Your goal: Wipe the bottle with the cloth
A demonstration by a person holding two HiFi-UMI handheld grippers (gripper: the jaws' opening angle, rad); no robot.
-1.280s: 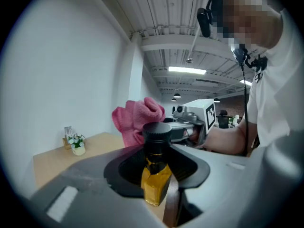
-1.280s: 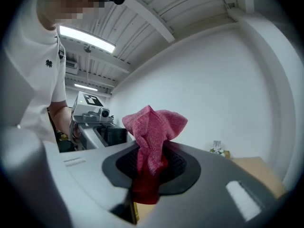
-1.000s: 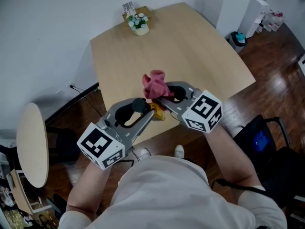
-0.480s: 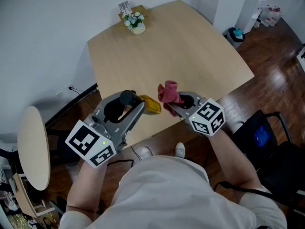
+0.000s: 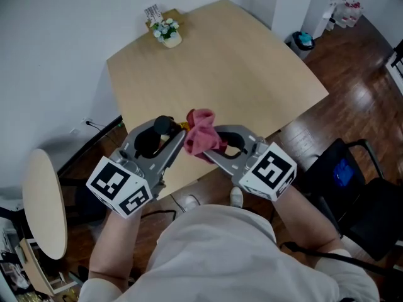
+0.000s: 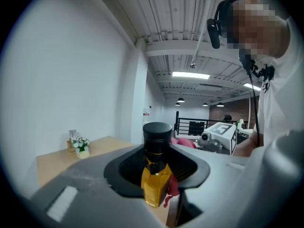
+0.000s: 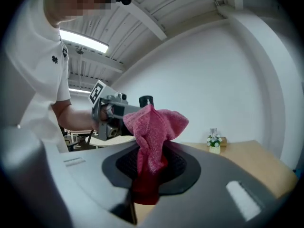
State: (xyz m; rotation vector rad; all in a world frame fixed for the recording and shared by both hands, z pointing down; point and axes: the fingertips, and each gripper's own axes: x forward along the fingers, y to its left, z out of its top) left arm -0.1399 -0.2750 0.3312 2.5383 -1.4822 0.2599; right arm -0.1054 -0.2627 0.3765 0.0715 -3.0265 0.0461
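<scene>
A small amber bottle [image 6: 156, 184] with a black cap [image 6: 157, 137] stands between the jaws of my left gripper [image 6: 159, 194], which is shut on it. In the head view the cap [image 5: 165, 124] shows above the left gripper [image 5: 169, 142], and the bottle's body is mostly hidden behind the pink cloth [image 5: 201, 137]. My right gripper [image 5: 211, 150] is shut on that cloth [image 7: 152, 141], bunched and standing up from its jaws. The cloth rests against the bottle's right side. Both grippers hover over the near edge of the wooden table [image 5: 220, 61].
A small pot of white flowers [image 5: 166, 33] and a card holder sit at the table's far corner. A round side table [image 5: 43, 197] stands at the left, a black chair [image 5: 352, 187] at the right, over dark wood floor.
The two grippers were apart half a second ago. They have come together again, and the cloth now lies against the bottle. The whole view has shifted slightly.
</scene>
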